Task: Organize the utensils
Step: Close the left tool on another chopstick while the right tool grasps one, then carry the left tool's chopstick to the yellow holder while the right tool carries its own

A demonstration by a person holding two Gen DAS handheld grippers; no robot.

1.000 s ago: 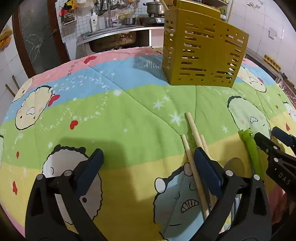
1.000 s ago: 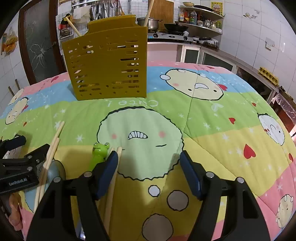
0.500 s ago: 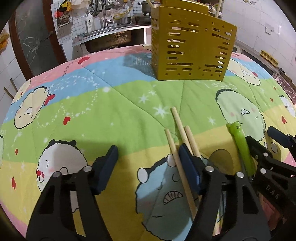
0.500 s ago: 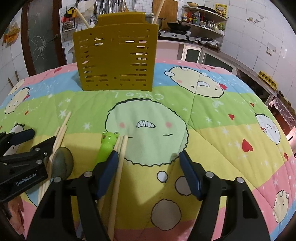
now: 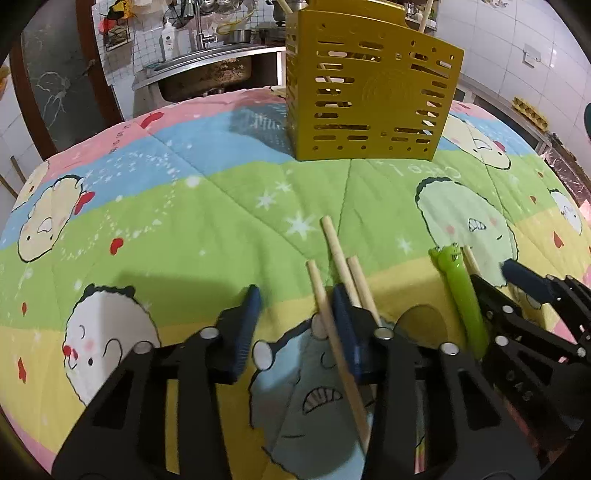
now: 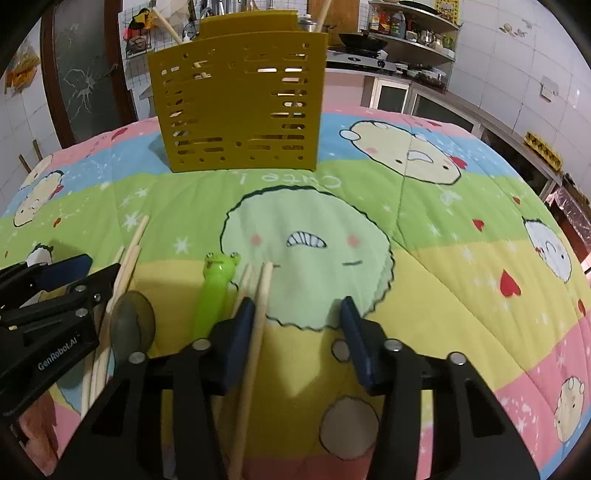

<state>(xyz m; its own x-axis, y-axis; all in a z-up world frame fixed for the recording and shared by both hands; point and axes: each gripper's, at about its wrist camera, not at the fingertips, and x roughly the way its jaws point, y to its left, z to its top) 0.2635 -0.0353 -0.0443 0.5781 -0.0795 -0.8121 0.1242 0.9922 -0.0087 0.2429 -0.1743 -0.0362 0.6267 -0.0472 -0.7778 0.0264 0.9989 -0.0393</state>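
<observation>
A yellow slotted utensil holder stands upright at the far side of the cartoon quilt; it also shows in the right wrist view. Three wooden chopsticks lie by my left gripper, which is open, one of them inside its right finger. A green frog-handled utensil and a dark round spoon bowl lie between the grippers. My right gripper is open, with two more chopsticks at its left finger.
The quilt covers a round table whose edge falls away all round. Behind it are a sink counter and kitchen shelves with pots. A wooden utensil stands inside the holder.
Both grippers have narrowed their opening and shifted relative to the utensils. The left gripper's right finger now sits between the chopsticks. The utensils have not moved.
</observation>
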